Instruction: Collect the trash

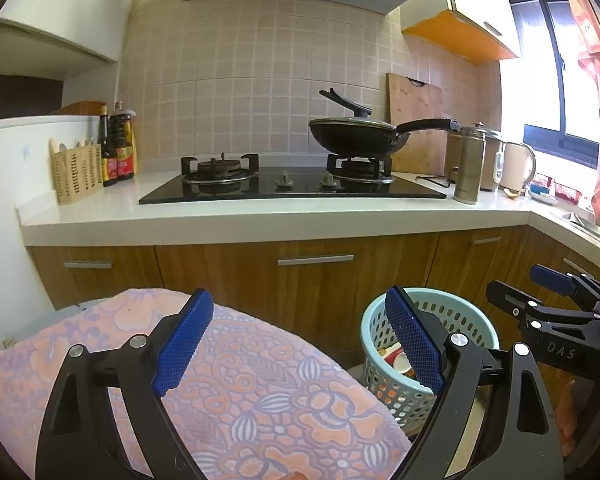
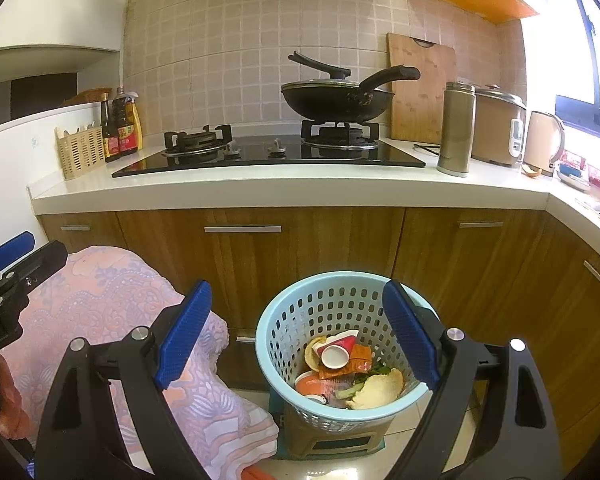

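While both jaws stand wide with nothing in them, the left hand-held gripper (image 1: 300,344) and right hand-held gripper (image 2: 298,334) wait above the round light-blue plastic basket (image 2: 284,312), low beside the cupboards, full of light, squashy trash (image 2: 352,372); grab its stiff rim.

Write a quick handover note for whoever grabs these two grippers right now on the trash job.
Left hand-held gripper: open, empty, over the floral cloth.
Right hand-held gripper: open, empty, aimed at the blue basket.
The basket stands on a low stool before the cabinets and holds a red paper cup, bread scraps, wrappers and greens.
Done: that trash is in the basket.
Left: no loose trash shows on the cloth. A small scrap lies by the kettle; whether it is trash I cannot tell.
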A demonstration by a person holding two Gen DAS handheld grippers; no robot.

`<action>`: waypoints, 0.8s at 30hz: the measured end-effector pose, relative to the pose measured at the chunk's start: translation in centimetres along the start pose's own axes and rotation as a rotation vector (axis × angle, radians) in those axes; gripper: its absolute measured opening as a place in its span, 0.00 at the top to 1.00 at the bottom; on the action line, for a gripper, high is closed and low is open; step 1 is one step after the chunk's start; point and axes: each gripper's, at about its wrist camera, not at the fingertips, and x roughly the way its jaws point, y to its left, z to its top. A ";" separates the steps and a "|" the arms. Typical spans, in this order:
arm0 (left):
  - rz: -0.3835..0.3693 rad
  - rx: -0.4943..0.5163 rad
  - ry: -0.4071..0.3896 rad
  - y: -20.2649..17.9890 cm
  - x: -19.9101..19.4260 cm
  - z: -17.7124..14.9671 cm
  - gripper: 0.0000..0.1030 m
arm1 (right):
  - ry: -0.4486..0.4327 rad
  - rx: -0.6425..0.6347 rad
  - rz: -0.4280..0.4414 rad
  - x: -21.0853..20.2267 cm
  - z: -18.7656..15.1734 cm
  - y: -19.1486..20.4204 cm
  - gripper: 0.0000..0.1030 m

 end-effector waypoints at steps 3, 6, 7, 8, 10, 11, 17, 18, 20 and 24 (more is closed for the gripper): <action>-0.001 -0.001 -0.001 0.0 0.0 0.0 0.17 | 0.001 0.001 -0.002 0.0 0.0 0.0 0.20; 0.002 -0.001 -0.003 -0.1 0.0 0.0 0.16 | 0.003 0.001 -0.002 0.0 -0.1 0.0 0.20; 0.002 -0.002 -0.003 -0.1 0.0 -0.1 0.16 | 0.003 0.001 -0.002 0.0 -0.1 0.0 0.20; 0.003 -0.003 -0.002 -0.1 0.0 -0.1 0.15 | 0.003 0.001 -0.002 0.0 -0.1 0.1 0.20; 0.005 -0.003 -0.003 0.0 0.0 0.0 0.15 | 0.003 0.001 -0.004 0.0 -0.1 0.1 0.20; 0.006 -0.004 -0.003 0.0 0.0 -0.1 0.14 | 0.002 0.002 -0.004 -0.1 -0.1 0.1 0.20; 0.012 -0.004 -0.003 0.0 -0.1 0.0 0.14 | -0.004 0.005 -0.008 0.0 -0.1 0.0 0.19; 0.011 -0.004 -0.004 0.1 -0.1 0.0 0.14 | -0.005 0.006 -0.009 -0.1 -0.1 0.0 0.19; 0.014 -0.004 -0.005 0.1 -0.1 -0.1 0.14 | -0.005 0.009 -0.009 -0.1 -0.2 -0.1 0.19; 0.017 -0.007 -0.004 0.1 -0.2 -0.1 0.14 | -0.005 0.008 -0.009 -0.1 -0.2 -0.2 0.19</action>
